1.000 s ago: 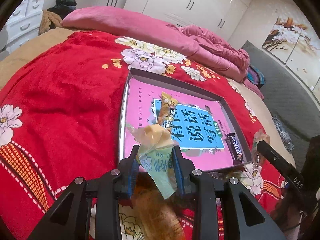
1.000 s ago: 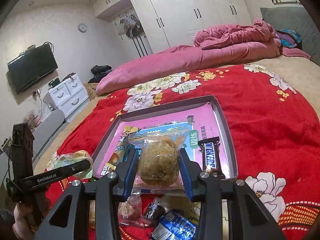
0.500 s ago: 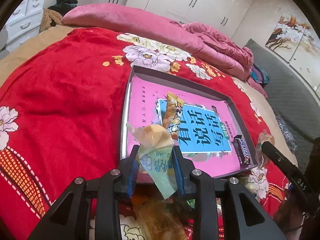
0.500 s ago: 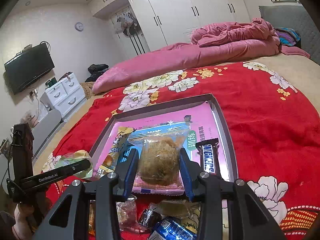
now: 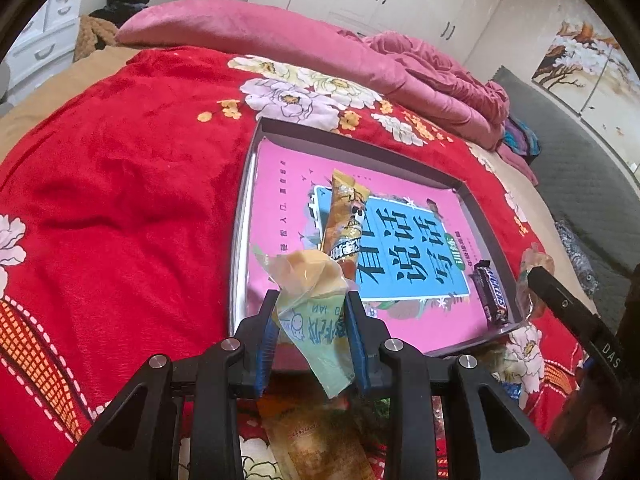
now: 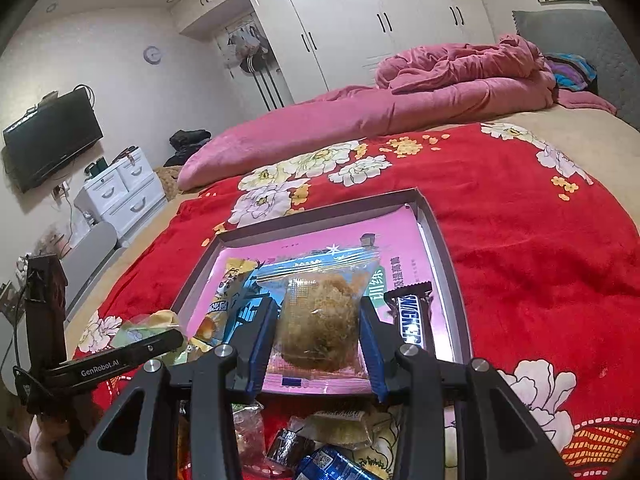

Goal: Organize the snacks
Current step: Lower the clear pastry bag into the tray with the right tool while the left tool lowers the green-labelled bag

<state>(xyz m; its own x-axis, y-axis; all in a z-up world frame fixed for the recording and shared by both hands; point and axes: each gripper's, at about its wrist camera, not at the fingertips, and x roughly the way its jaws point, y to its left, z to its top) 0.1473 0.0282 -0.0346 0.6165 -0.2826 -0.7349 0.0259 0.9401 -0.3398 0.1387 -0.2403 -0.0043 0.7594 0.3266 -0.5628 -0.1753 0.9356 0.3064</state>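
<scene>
A shallow grey tray [image 5: 360,148] [image 6: 442,240] lined with a pink and blue book cover lies on the red flowered blanket. In it rest a yellow stick packet [image 5: 342,220] [image 6: 230,280] and a dark chocolate bar [image 5: 492,292] [image 6: 412,316]. My left gripper [image 5: 312,320] is shut on a pale green and yellow wrapped snack [image 5: 312,300], held over the tray's near left corner. My right gripper [image 6: 318,334] is shut on a clear bag with a brown floss cake [image 6: 318,320], held above the tray's near edge.
Several loose snack packets [image 6: 320,448] [image 5: 316,440] lie on the blanket under both grippers. A rolled pink quilt [image 6: 400,100] lies across the far side of the bed. White drawers [image 6: 120,196] and a wall television [image 6: 52,136] stand at the left.
Both grippers keep their snacks gripped. In the left wrist view the tray sits a little lower and nearer than a second ago; the right view is almost the same.
</scene>
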